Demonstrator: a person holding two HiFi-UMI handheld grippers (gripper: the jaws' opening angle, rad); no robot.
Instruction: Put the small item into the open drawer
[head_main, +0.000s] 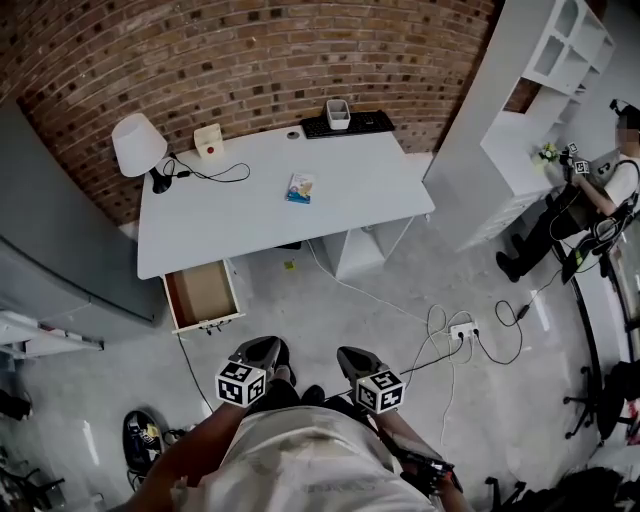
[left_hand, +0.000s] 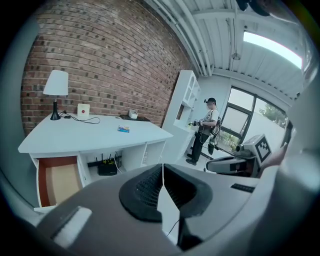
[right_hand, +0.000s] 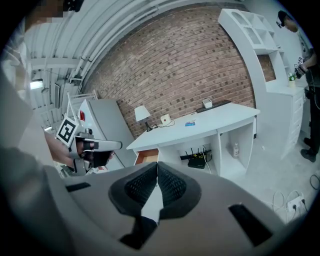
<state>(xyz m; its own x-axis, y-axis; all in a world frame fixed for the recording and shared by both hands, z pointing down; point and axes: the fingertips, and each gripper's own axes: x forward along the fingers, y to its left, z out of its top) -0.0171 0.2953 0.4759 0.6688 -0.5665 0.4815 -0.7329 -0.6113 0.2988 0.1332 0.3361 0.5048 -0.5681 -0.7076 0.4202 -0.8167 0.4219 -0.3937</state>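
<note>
Nothing legible is showing: no words, brands or numbers.
The left cube (head_main: 241, 384) and the right cube (head_main: 380, 391) are showing black-and-white square markers, which are block patterns only and are carrying no letters or digits. The same kind of marker is showing on a cube in each gripper view, again without text. The small item (head_main: 300, 187) lying on the desk (head_main: 230, 225) is showing a coloured printed face, but its print is coming out too small to read. A white box (head_main: 208, 140) beside the lamp (head_main: 138, 143) is showing a red dot, with no wording around it.
</note>
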